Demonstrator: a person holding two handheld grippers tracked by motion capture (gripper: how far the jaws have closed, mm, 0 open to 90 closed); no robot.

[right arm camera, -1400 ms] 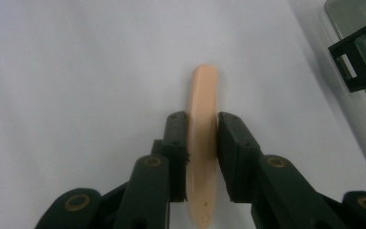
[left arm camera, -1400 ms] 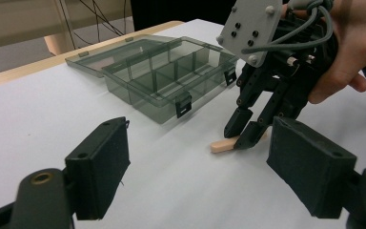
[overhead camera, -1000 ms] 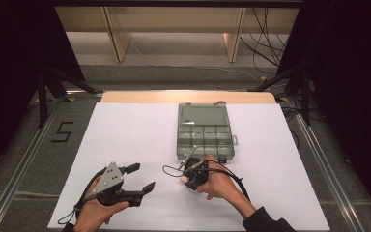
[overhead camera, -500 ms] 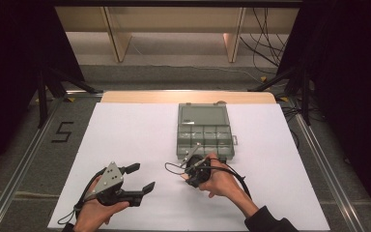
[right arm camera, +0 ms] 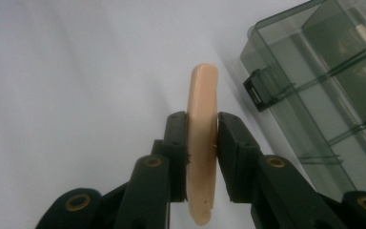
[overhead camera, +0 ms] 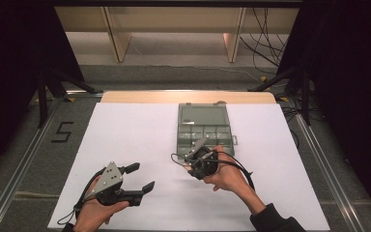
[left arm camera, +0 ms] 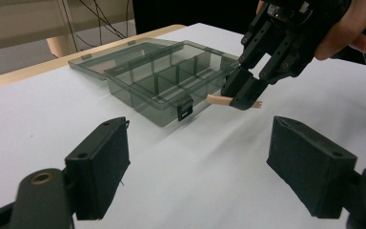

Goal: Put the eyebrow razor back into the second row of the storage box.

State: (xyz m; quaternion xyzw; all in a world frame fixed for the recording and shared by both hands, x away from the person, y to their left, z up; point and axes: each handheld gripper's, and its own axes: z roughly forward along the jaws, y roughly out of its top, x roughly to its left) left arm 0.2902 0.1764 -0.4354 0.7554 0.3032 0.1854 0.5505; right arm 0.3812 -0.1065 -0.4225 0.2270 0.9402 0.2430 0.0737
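A smoky clear compartment box (overhead camera: 204, 129) lies open at the table's middle, lid folded back. My right gripper (overhead camera: 196, 157) hovers just in front of its near edge, shut on a flat peach-coloured plastic piece (right arm camera: 201, 143) that sticks out past the jaws. That same plastic piece (left arm camera: 219, 100) shows between the right gripper (left arm camera: 244, 95) and the box (left arm camera: 162, 81) in the left gripper view. My left gripper (overhead camera: 140, 178) rests open and empty near the table's front left, its pads (left arm camera: 100, 167) wide apart.
A white sheet (overhead camera: 125, 135) covers the table. The box has a small black latch (right arm camera: 257, 88) on its front wall and several divided compartments. Cables trail over the floor at the back right (overhead camera: 265, 29). Wooden shelf legs (overhead camera: 116, 34) stand behind the table.
My right gripper has shifted slightly forward toward the box's front edge with the peach piece in it. The left gripper has stayed put.
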